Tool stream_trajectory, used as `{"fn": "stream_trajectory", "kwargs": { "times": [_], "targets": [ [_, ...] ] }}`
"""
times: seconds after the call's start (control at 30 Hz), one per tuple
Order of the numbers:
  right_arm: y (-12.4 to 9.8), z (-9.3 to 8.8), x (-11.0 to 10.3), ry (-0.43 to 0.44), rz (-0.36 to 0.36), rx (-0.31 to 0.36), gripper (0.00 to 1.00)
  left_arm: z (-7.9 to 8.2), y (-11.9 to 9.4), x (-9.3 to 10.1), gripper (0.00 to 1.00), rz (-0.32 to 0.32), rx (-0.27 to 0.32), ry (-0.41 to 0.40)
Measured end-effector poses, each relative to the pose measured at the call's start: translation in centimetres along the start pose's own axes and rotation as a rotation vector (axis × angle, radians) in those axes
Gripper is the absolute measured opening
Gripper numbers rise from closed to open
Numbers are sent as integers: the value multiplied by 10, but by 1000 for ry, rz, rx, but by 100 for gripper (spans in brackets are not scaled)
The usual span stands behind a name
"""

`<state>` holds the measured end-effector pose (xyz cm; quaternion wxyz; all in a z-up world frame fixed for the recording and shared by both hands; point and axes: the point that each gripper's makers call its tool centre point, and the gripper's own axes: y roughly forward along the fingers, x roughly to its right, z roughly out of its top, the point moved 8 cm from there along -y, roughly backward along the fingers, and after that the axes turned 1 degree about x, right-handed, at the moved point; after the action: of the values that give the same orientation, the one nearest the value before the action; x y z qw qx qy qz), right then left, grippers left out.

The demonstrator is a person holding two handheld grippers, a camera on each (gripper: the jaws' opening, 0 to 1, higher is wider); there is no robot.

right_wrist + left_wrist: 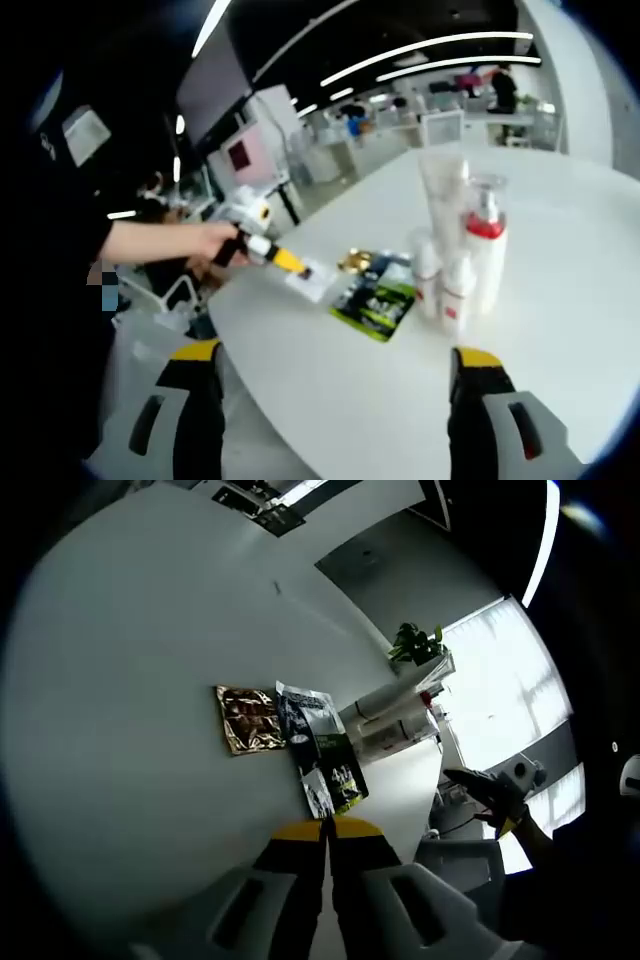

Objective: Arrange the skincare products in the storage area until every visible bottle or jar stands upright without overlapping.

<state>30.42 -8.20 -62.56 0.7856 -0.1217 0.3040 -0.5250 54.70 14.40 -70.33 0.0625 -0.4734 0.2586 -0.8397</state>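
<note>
In your left gripper view, your left gripper (325, 830) rises from the bottom centre with its yellow-tipped jaws pressed together, a thin dark seam between them and nothing in it. Its tips sit at the near edge of a dark green sachet (335, 770) lying flat on the white table (120, 680). Just above that sachet in the frame lie a black-and-white packet (300, 712) and, to its left, a gold foil packet (247, 718). To the right of the packets, the skincare bottles (385, 720) show as pale shapes lying sideways in the frame because the view is rolled. A potted plant (415, 643) stands beyond them near the bright windows. At the right edge, low in the frame, your right gripper (495, 790) shows as a dark shape; I cannot tell its jaws from here.

Your right gripper view settles that: your right gripper (335, 365) has its jaws spread wide at the lower left and lower right of the frame, holding nothing. Here the skincare bottles (460, 250) stand upright in a tight cluster right of centre on the white table (560, 330): a tall white tube, a clear bottle with a red band, and smaller white bottles in front. The dark green sachet (378, 300) lies just left of them. Your hand (215, 240) reaches in from the left, and the left gripper (300, 268) points its yellow tip onto a pale packet (318, 282) at the table edge.
</note>
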Motion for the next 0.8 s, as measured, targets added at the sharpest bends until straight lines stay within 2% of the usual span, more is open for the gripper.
{"fn": "stream_trajectory", "kwargs": {
  "times": [0.43, 0.8],
  "targets": [
    [2, -5, 4, 43, 9, 6, 99, 4, 12, -14, 0, -5, -18, -15],
    [6, -5, 6, 56, 16, -1, 99, 4, 19, -20, 0, 23, -33, -18]
  ]
}}
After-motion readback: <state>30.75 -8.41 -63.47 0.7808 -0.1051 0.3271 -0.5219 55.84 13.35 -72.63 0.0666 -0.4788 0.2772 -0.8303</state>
